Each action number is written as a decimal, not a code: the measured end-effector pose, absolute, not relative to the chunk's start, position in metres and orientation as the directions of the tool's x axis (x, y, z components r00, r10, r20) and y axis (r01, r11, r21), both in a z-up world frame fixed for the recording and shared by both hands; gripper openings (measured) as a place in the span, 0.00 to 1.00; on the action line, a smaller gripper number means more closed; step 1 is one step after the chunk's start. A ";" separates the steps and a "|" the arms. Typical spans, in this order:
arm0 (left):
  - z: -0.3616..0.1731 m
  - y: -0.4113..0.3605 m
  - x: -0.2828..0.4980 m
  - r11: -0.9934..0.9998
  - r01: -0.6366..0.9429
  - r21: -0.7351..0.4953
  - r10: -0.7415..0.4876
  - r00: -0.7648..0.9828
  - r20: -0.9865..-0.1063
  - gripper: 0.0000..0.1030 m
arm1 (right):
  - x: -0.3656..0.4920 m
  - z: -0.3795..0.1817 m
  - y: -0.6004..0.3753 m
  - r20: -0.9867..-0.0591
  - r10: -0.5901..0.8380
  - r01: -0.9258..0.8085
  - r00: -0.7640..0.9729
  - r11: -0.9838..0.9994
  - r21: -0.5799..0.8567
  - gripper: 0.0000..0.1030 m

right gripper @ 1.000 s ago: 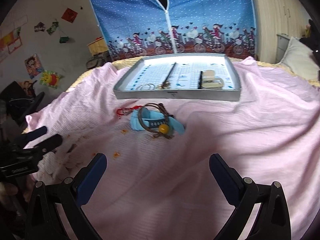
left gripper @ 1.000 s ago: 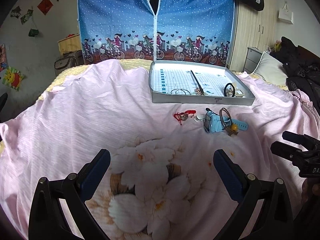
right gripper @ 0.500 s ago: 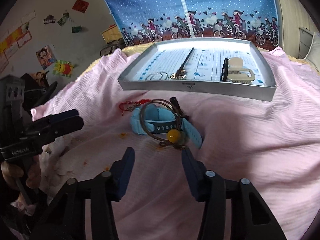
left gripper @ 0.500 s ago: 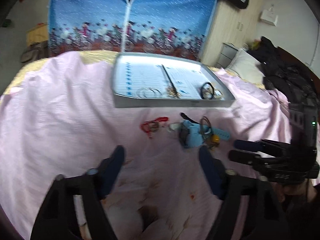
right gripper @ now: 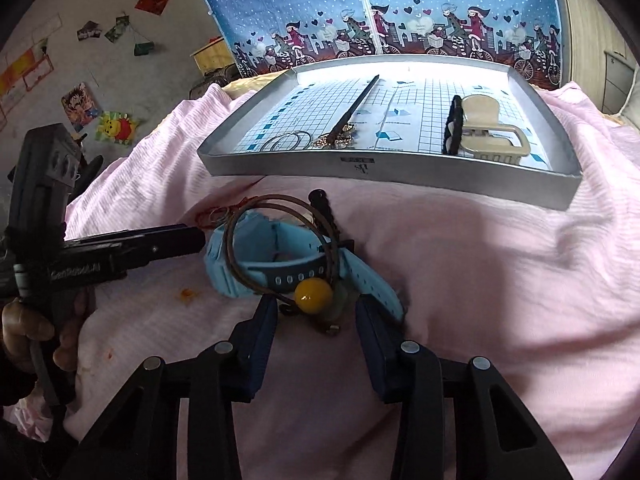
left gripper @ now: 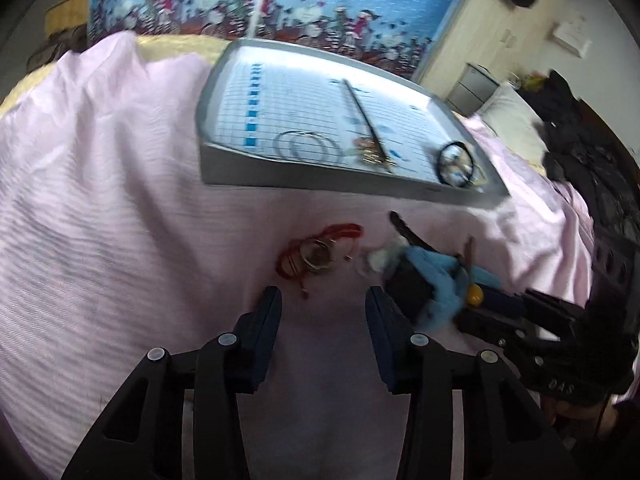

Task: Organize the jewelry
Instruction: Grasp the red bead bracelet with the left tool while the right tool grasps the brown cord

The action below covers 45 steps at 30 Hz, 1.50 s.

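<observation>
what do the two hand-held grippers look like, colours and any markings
Both match: the left hand-held gripper and right hand-held gripper have black plastic frames with triangular cut-outs, silver round pivot pins, and dark blue pads on the fingers. White lettering runs along the left one's black body, and a boxy black housing sits at its rear.

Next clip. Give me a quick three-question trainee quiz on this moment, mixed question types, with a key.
1. True or false: the beige plastic hair claw clip lies inside the shallow grey metal tray.
2. Which item sits nearest ahead of the left gripper?
A. red cord bracelet with a metal ring
B. long dark hair stick
C. black hair tie
3. Fill in: the right gripper has its open jaws either side of a yellow ____ on a brown cord loop, over the light blue rubber-strapped watch.

Key: 1 true; 2 A; 3 bead.
</observation>
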<state>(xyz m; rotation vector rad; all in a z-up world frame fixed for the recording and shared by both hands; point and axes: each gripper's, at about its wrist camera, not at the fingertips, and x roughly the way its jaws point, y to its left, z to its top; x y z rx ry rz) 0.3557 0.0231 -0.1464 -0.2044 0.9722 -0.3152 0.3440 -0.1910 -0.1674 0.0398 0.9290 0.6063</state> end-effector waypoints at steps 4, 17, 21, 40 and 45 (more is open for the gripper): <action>-0.149 0.036 0.363 0.927 0.119 -0.356 -0.362 0.535 -0.763 0.37 | 0.350 -0.169 -0.190 -0.735 0.512 -0.474 0.446 0.831 0.291 0.37; -0.156 0.054 0.366 0.893 0.067 -0.445 -0.407 0.543 -0.734 0.16 | 0.359 -0.173 -0.192 -0.727 0.527 -0.464 0.440 0.827 0.318 0.35; -0.159 0.066 0.370 0.867 0.016 -0.498 -0.424 0.548 -0.721 0.16 | 0.358 -0.173 -0.192 -0.726 0.526 -0.463 0.442 0.827 0.318 0.35; -0.143 0.051 0.360 0.856 0.159 -0.492 -0.478 0.606 -0.636 0.01 | 0.357 -0.171 -0.193 -0.715 0.534 -0.461 0.452 0.826 0.325 0.27; -0.136 0.046 0.350 0.860 0.175 -0.479 -0.470 0.636 -0.612 0.01 | 0.356 -0.166 -0.193 -0.703 0.546 -0.464 0.456 0.820 0.335 0.25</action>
